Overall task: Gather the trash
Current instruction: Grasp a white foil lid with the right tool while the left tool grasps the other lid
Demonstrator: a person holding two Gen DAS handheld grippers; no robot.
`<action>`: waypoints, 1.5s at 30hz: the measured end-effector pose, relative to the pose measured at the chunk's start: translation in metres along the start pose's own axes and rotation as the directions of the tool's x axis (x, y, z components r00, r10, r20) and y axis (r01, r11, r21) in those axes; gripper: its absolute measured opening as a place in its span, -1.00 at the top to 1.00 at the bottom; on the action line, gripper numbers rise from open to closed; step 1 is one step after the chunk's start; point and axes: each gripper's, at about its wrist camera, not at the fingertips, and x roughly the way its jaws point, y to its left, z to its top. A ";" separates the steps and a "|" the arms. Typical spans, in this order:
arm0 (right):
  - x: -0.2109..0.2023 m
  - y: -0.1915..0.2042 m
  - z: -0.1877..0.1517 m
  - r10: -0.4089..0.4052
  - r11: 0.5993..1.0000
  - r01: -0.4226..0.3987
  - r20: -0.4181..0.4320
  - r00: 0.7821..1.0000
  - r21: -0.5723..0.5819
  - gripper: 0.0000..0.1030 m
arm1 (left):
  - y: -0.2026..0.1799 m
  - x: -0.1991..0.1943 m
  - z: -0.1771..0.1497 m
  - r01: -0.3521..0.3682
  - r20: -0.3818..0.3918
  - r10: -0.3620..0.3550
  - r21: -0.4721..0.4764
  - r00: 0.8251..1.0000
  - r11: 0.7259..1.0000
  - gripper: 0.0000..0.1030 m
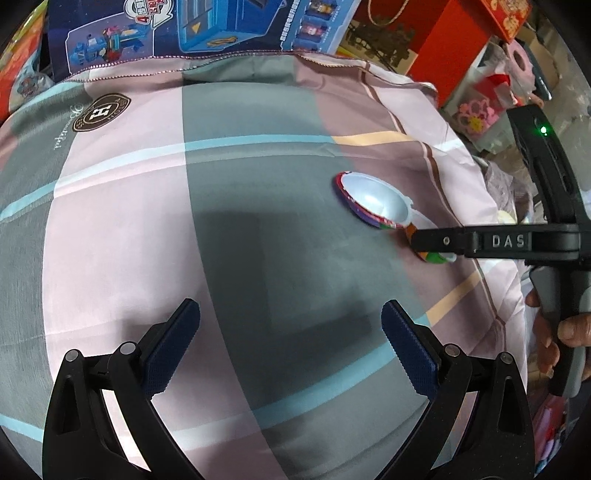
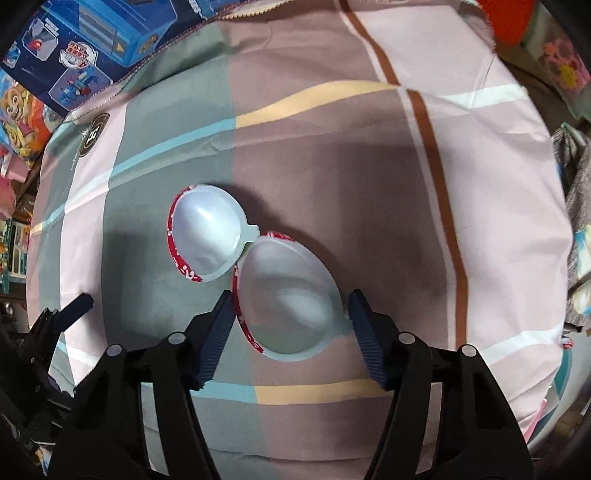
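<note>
The trash is an empty plastic egg shell in two halves. The near half (image 2: 291, 299) sits just below the middle of the right wrist view. The far half (image 2: 207, 240) touches it at about 10 o'clock. Both lie open side up on the checked cloth (image 2: 369, 166).

The right gripper (image 2: 291, 314) has its blue pads on each side of the near half. The pads look like they touch its rim, but I cannot tell if they squeeze it yet. So the pick-up looks only just begun. Both halves are still on the cloth, and I see no bin or bag.

The left gripper (image 1: 291, 343) hangs over bare cloth with its jaws spread wide and nothing between them. From there, the shell lies at about 2 o'clock.

The right gripper's side reads "DAS". A round brown badge (image 1: 101, 112) on the cloth shows a big "H", with curly words beside it too small to read. A blue toy box (image 1: 192, 29) lies at 12 o'clock; its writing is too small to read.
</note>
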 end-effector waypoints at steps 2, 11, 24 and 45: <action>-0.002 0.003 -0.002 0.006 1.000 -0.006 0.005 1.000 -0.003 -0.14 | -0.002 0.003 0.004 -0.001 -0.003 0.001 -0.003 1.000 1.000 -0.92; -0.026 -0.034 -0.003 0.018 0.998 -0.020 0.048 0.999 0.055 -0.13 | -0.021 0.016 0.019 -0.008 -0.009 0.009 0.020 1.000 1.000 -0.92; -0.039 -0.088 0.011 0.011 0.992 -0.021 0.079 0.997 0.125 -0.14 | -0.079 0.048 0.053 -0.045 -0.010 0.047 0.166 0.999 0.985 -0.92; -0.028 -0.106 0.012 0.001 0.991 -0.011 0.068 0.998 0.136 -0.14 | -0.101 0.071 0.066 -0.110 0.000 0.111 0.178 0.994 0.978 -0.38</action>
